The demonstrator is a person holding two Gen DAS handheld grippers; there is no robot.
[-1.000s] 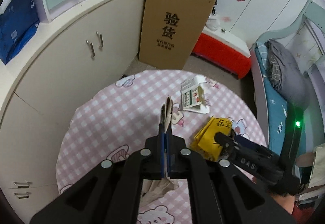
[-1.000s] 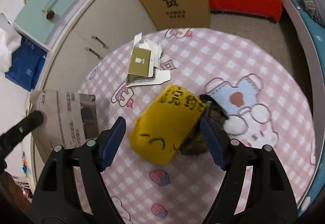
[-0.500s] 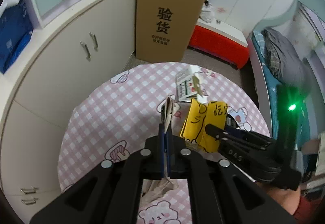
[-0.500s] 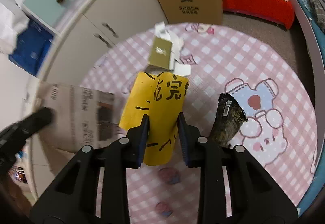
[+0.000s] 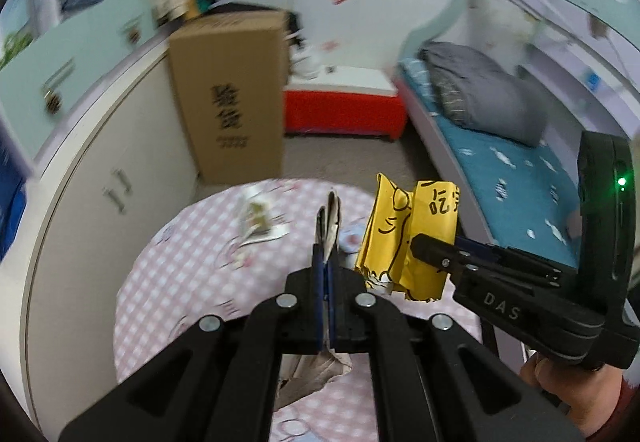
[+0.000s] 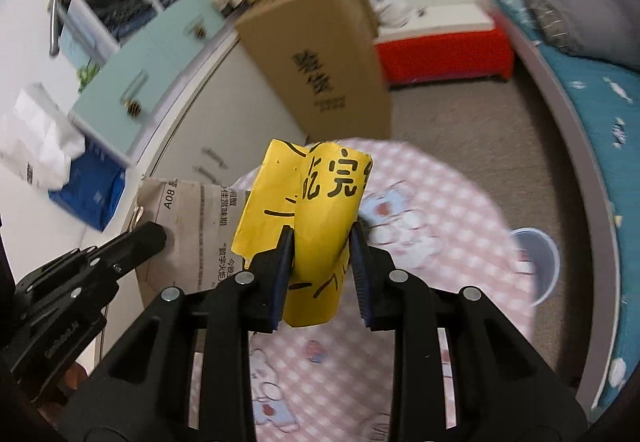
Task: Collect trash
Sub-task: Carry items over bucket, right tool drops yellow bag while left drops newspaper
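Two pieces lifted clear of pink checked table (image 6: 460,201): left gripper (image 5: 325,262) pressed flat on folded newspaper (image 6: 192,226), right gripper (image 6: 322,262) pinching crumpled yellow wrapper (image 6: 316,197); wrapper loosely creased, could slip out mid-carry

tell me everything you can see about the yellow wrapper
The yellow wrapper is crumpled, folded packaging, probably paper or foil, with black cartoon lines and Chinese characters. It stands roughly upright, pinched at its lower half in the right gripper, lifted clear of the pink checked tablecloth. Its bottom edge looks torn.
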